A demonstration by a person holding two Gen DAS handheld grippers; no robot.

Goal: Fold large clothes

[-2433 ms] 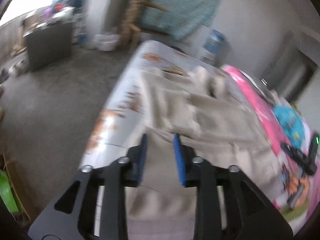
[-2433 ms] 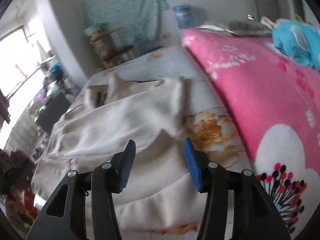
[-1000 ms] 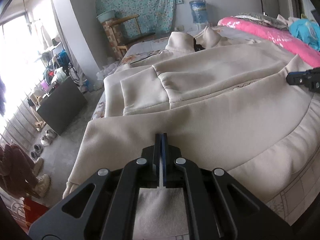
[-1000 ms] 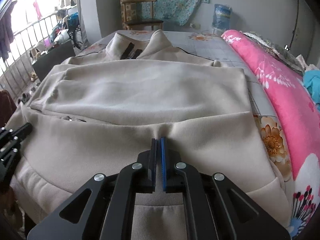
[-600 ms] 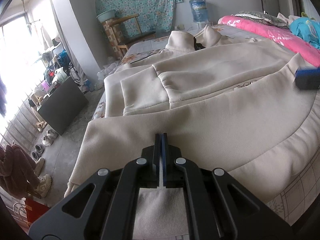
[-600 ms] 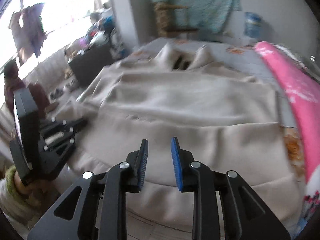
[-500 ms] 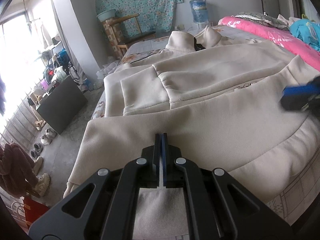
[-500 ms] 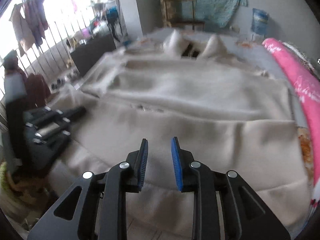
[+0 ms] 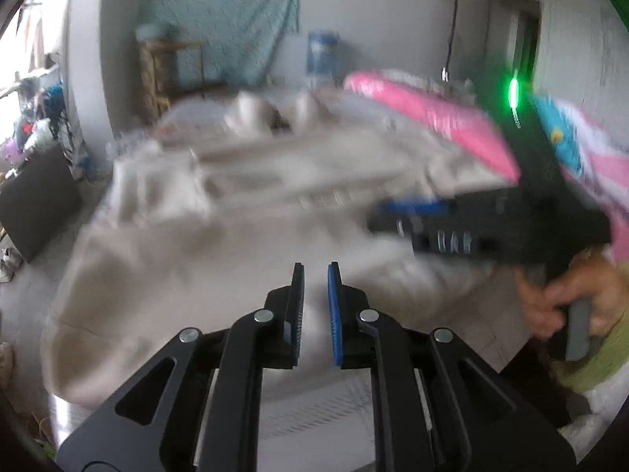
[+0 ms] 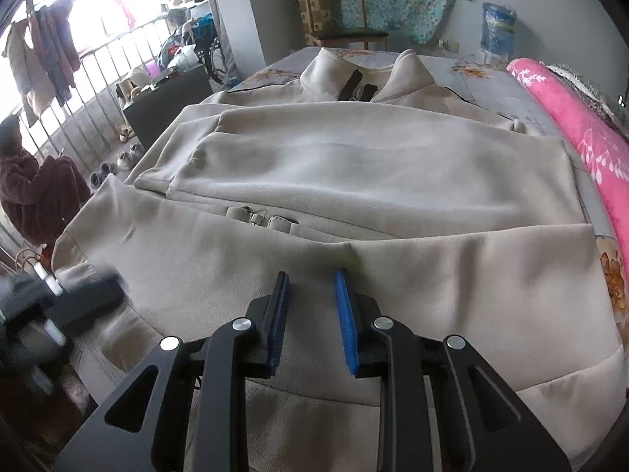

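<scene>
Large beige fleece coat (image 10: 373, 173) lies flat across the bed (image 10: 491, 78), collar at the far end by the wooden chair (image 10: 338, 11), hem end toward you. Lower part is folded up over the body, fold edge running across the middle; a sleeve lies across the chest.

Your right gripper (image 10: 310, 306) sits over the near folded layer, blue pads apart, nothing pinched between them, cloth just below. Your left gripper (image 9: 314, 295) has just been opening: jaws stand slightly apart, no fabric between them, beige cloth under the tips. Left view is heavily motion-blurred.

In the left view your right hand (image 9: 570, 299) grips its tool's handle at the right edge. Rolled pink floral blanket (image 10: 582, 126) lies along the coat's right side. Blue water jug (image 10: 497, 27) stands against the far wall.
</scene>
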